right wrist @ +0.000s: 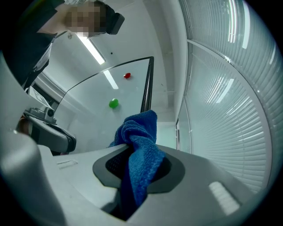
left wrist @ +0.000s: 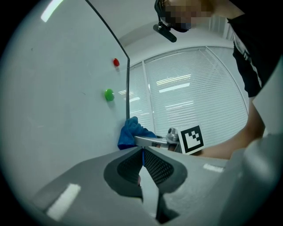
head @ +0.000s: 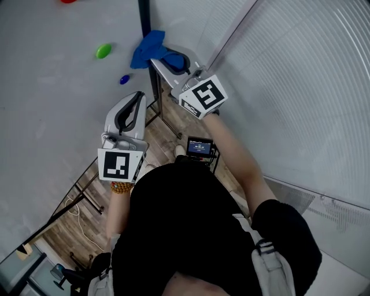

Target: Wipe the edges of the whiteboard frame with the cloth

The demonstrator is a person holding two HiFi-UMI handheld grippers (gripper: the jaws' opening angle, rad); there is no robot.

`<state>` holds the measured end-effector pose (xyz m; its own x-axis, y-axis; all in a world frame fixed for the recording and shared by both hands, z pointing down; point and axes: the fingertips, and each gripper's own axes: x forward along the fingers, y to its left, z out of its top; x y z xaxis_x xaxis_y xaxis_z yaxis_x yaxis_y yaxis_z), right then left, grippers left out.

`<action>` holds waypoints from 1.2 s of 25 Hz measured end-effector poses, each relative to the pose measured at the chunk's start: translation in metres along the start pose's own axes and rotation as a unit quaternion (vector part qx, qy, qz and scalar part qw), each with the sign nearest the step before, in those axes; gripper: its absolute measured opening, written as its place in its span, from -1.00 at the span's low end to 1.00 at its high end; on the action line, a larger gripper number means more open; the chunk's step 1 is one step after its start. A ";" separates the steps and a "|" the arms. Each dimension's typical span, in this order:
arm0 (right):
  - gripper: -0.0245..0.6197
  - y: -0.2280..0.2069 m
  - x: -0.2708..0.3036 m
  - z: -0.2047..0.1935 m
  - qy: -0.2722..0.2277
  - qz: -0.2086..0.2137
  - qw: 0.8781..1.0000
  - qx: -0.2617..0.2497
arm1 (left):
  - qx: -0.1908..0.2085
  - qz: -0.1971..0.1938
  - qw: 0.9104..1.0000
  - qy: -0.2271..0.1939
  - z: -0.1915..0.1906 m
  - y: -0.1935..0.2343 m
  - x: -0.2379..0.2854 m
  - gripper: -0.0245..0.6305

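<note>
Whiteboard (head: 52, 115): at left; dark frame (head: 144, 17) edged its right side, long axis running ahead of the jaws
Left gripper (head: 137, 97): jaws together, empty, just beside frame
Cloth (head: 147, 49): at frame edge, looked touching
Right gripper (head: 163, 59): clamped on cloth, nearer frame

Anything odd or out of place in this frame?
Nothing stands out. The right tool grips the cloth at the frame; the left tool is shut and empty; a green magnet sits on the board.
</note>
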<state>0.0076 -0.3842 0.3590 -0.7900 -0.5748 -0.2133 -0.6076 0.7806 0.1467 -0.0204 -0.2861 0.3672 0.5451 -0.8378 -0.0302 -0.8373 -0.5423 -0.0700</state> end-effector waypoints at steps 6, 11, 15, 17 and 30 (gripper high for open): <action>-0.63 0.008 -0.005 -0.016 0.015 -0.013 1.000 -0.003 | -0.003 -0.004 1.000 0.006 -0.013 -0.003 -0.007 -0.90; -0.62 0.010 -0.009 -0.031 0.036 -0.024 0.999 -0.005 | -0.006 0.004 1.000 0.016 -0.019 0.000 -0.011 -0.90; -0.62 0.011 -0.011 -0.044 0.054 -0.029 0.998 -0.018 | -0.008 0.002 0.999 0.042 -0.029 -0.002 -0.015 -0.89; -0.62 0.011 -0.013 -0.051 0.066 -0.034 0.997 -0.031 | -0.007 0.002 0.999 0.043 -0.030 -0.002 -0.016 -0.90; -0.62 0.014 -0.023 -0.102 0.145 -0.036 0.988 -0.045 | -0.010 0.005 0.999 0.037 -0.033 -0.002 -0.017 -0.89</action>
<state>0.0087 -0.3850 0.4649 -0.7269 -0.6844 0.0566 -0.6579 0.7176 0.2284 -0.0294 -0.2726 0.4003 0.5330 -0.8449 0.0440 -0.8436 -0.5347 -0.0495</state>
